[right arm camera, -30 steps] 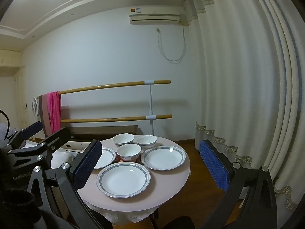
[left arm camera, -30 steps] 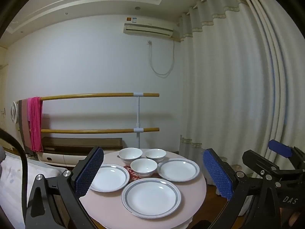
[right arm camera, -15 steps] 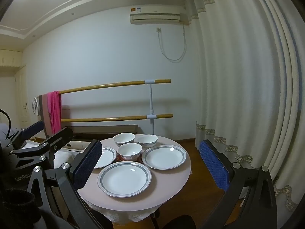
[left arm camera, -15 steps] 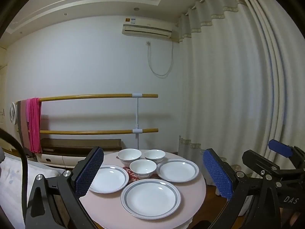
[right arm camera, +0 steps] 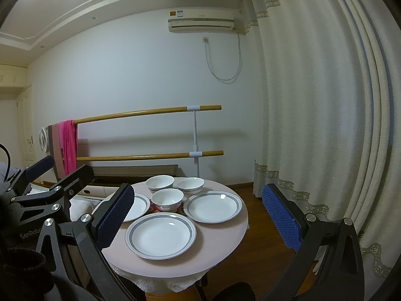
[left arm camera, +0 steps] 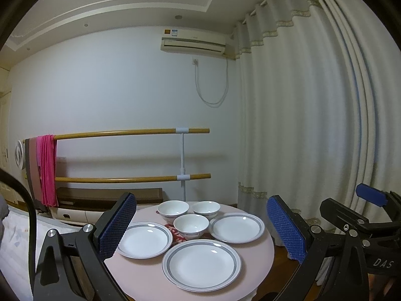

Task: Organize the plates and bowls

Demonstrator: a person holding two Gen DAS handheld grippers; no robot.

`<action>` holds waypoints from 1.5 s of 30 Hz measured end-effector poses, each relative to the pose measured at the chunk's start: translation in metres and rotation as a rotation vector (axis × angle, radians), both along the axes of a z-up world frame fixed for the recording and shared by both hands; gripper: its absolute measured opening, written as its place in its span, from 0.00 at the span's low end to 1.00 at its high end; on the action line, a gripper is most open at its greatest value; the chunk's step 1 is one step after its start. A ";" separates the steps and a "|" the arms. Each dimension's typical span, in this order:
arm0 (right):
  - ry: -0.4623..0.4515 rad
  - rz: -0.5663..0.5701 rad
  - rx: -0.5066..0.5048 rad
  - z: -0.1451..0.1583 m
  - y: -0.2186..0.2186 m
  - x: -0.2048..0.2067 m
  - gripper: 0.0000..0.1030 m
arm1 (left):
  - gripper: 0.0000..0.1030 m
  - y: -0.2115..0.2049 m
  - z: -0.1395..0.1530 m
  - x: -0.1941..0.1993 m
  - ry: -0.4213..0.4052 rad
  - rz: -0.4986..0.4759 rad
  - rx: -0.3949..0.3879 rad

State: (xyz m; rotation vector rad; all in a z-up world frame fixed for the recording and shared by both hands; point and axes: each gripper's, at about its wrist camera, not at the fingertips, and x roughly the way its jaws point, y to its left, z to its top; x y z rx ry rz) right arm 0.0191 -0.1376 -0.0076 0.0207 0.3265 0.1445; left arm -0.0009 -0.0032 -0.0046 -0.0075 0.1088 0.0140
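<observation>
Barely shifted since a second ago: left tongs (left arm camera: pixel 200 228) and right tongs (right arm camera: pixel 200 215) gaping, empty, well short of the tabletop (left arm camera: pixel 260 255). Three plates (left arm camera: pixel 201 267) ringing three bowls (left arm camera: pixel 191 225). Best to grip rims, lift level, stack gently.

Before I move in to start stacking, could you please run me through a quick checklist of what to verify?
1. Left gripper jaws open and empty: ok.
2. Right gripper jaws open and empty: ok.
3. All dishes in view on the round table, three plates and three bowls: ok.
4. Near plate lies flat with nothing on it: ok.
5. Front bowl upright and apart from the back bowls: upright ok, gap cannot tell.
6. Front bowl sits on something red; whether that is stable: cannot tell.
</observation>
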 end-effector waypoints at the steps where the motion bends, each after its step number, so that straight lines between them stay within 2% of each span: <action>1: -0.003 -0.003 -0.002 0.001 0.000 -0.001 1.00 | 0.99 -0.001 -0.001 0.000 -0.001 0.001 0.000; 45: -0.012 -0.014 -0.011 0.001 0.004 -0.004 1.00 | 0.99 0.000 -0.005 0.001 -0.012 0.015 0.019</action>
